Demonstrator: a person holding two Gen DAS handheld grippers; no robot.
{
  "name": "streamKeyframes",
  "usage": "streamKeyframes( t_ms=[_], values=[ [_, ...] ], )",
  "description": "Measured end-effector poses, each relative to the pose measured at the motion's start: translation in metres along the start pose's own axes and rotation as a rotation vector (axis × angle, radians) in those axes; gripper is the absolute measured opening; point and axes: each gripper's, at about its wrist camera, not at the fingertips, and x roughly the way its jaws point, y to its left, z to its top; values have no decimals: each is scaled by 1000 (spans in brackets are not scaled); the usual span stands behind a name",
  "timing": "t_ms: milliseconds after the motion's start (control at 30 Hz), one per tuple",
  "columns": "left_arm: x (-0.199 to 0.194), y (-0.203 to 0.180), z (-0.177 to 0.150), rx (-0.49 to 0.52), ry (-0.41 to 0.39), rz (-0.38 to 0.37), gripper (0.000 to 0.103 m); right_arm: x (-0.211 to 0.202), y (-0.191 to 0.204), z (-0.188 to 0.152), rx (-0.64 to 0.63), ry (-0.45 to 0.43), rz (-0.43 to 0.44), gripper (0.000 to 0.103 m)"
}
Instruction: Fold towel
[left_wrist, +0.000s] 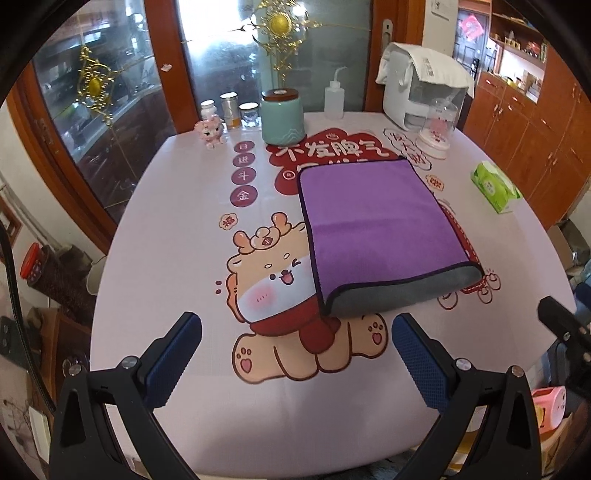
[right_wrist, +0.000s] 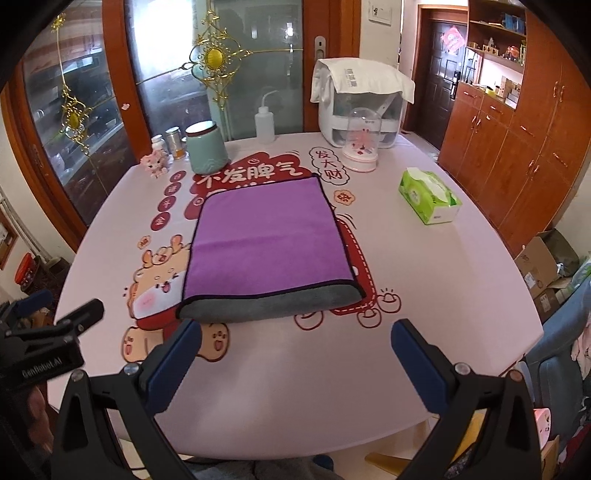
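Your worktop (left_wrist: 166, 229) carries the folded towel (left_wrist: 373, 229); your left claw (left_wrist: 295, 350) and right claw (right_wrist: 295, 350) hover spread, holding nothing.

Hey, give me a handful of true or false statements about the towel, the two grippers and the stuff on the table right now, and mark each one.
1. The towel is folded, purple side up with grey showing along the near edge. True.
2. The left gripper is clamped on the towel. False: it is open and empty, short of the towel.
3. The right gripper is open. True.
4. The tissue box sits on the towel. False: it sits apart, on the table.
5. The green jar stands beyond the towel. True.
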Motion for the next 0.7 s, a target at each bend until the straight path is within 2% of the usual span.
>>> streamKeyframes(
  t_ms=[100,233,367,433,500,600,700],
  values=[
    [20,6,2,-1,26,-34,103,17,-11,2,-25,22,18,101],
    [50,12,5,-5,63,-72,103,44,-30,8,-57,37,36,94],
    [75,15,7,-9,73,-18,103,73,-43,16,-120,51,44,92],
    [91,15,8,-10,100,-14,102,91,-48,20,-168,66,60,88],
    [101,14,8,-10,113,-30,98,107,-50,22,-210,88,63,86],
    [121,9,8,17,143,-84,98,132,-55,25,-268,115,107,82],
    [135,4,8,32,157,-105,98,158,-61,27,-304,156,167,79]
  ],
)
